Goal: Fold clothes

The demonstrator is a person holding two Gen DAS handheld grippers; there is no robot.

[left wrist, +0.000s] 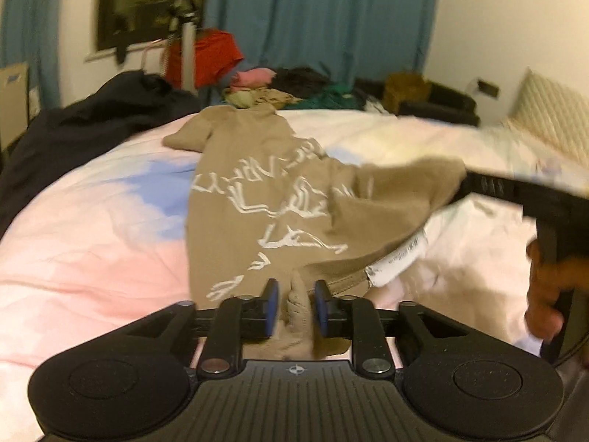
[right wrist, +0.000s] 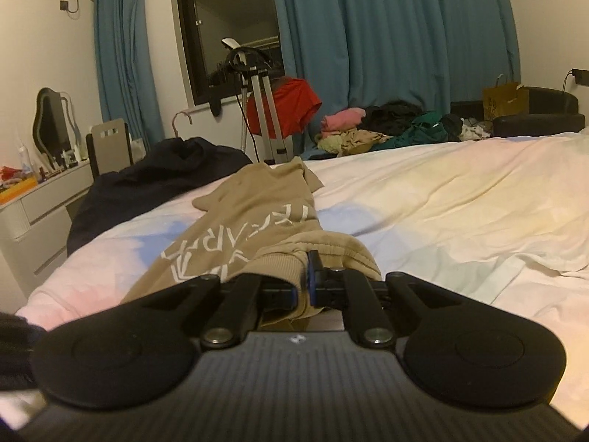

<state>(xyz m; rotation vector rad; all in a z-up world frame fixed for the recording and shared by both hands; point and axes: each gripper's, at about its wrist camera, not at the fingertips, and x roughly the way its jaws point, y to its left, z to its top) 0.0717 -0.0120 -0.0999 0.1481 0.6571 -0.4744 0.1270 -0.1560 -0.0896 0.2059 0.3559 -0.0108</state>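
A tan T-shirt (left wrist: 265, 191) with white lettering lies lengthwise on the pink, blue and white bed cover (left wrist: 92, 258). My left gripper (left wrist: 296, 294) is at the shirt's near hem. A pinched fold of tan cloth stands between its blue pads (left wrist: 271, 305), which are apart and do not press it. My right gripper (right wrist: 305, 276) is shut on a ribbed edge of the tan T-shirt (right wrist: 239, 221). In the left wrist view the right gripper (left wrist: 464, 180) lifts a corner of the shirt at the right, with a white label hanging below and a hand (left wrist: 545, 294) on its handle.
A dark garment (right wrist: 154, 173) lies at the bed's far left. A heap of clothes (right wrist: 386, 125) sits beyond the far edge, near a tripod (right wrist: 257, 110) and a red garment (right wrist: 291, 103). A dresser (right wrist: 36, 213) stands left. A pillow (left wrist: 552, 118) is at right.
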